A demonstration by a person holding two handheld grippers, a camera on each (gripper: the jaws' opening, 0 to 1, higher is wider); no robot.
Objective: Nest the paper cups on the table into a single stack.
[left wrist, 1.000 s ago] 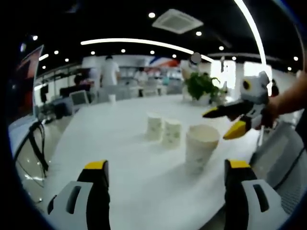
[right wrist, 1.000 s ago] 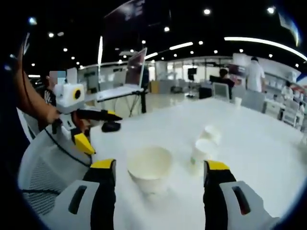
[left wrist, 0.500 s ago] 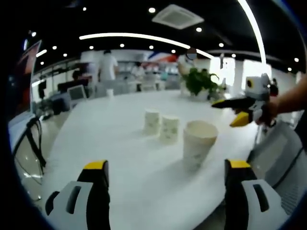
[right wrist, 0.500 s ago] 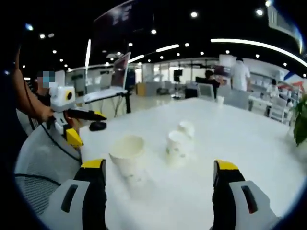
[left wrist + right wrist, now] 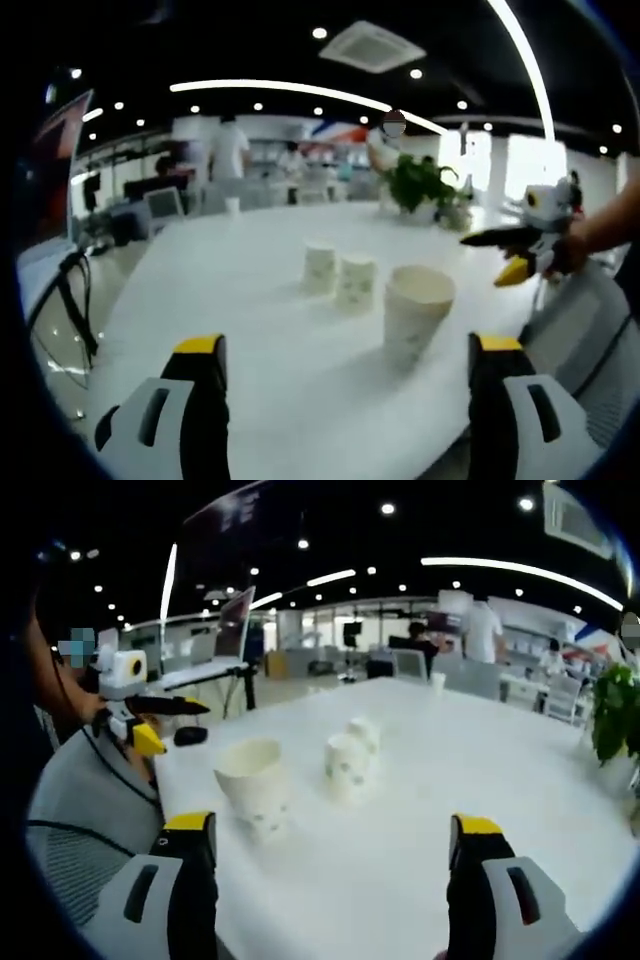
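Observation:
Three white paper cups stand apart on the white table (image 5: 230,300). The nearest, widest cup (image 5: 416,312) is upright with its mouth open; two smaller cups (image 5: 357,280) (image 5: 320,268) stand close together behind it. In the right gripper view the wide cup (image 5: 252,785) is left of the pair (image 5: 345,765) (image 5: 365,735). My left gripper (image 5: 348,345) is open and empty, well short of the cups. My right gripper (image 5: 334,825) is open and empty too. A hand holds the right gripper (image 5: 492,254) beyond the table's right edge.
A potted plant (image 5: 420,180) stands at the table's far side, and a small cup (image 5: 233,205) sits far back. A mesh chair (image 5: 90,810) is by the near edge. A laptop on a stand (image 5: 215,650) and several people are in the background.
The right gripper has drawn back from the cups and swung its view rightward, so they look smaller. In the left gripper view it has moved right. The cups have stayed put.

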